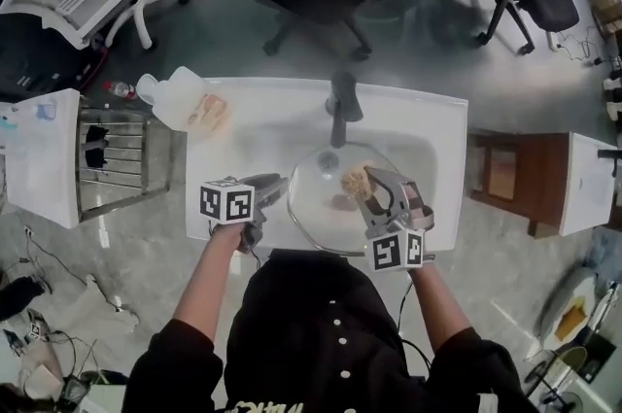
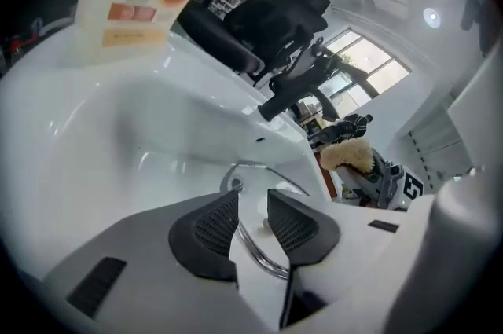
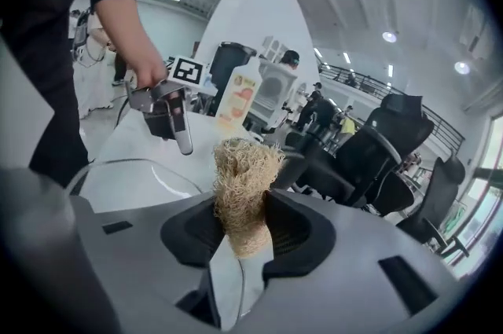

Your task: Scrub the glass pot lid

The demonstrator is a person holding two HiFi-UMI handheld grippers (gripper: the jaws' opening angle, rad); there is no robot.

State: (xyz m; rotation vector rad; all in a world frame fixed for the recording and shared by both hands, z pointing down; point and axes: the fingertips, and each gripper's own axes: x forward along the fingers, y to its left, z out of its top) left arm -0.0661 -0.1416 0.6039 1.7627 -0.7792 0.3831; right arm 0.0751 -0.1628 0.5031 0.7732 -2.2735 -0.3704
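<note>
Nearest, at the seven o'clock edge of the glass pot lid (image 1: pixel 316 202), the left gripper (image 1: pixel 275 189) is released, its jaws apart with the lid's metal rim running between them. At five o'clock, the right gripper (image 1: pixel 374 190) clenches a tan fibrous scrubber (image 1: pixel 356 180) over the glass. The lid sits in the white sink (image 1: pixel 442 124), with bare basin toward ten o'clock. The faucet (image 1: pixel 342 100) stands at twelve, and a bottle (image 1: pixel 190 105) lies on the rim beyond.

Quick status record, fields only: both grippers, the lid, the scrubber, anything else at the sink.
lid: clear glass pot lid in white sink, near black faucet
left gripper: open, lid's metal rim between its jaws, unclamped
right gripper: shut on tan fibrous scrubber, over the lid
extra: white plastic bottle at sink's far left corner
</note>
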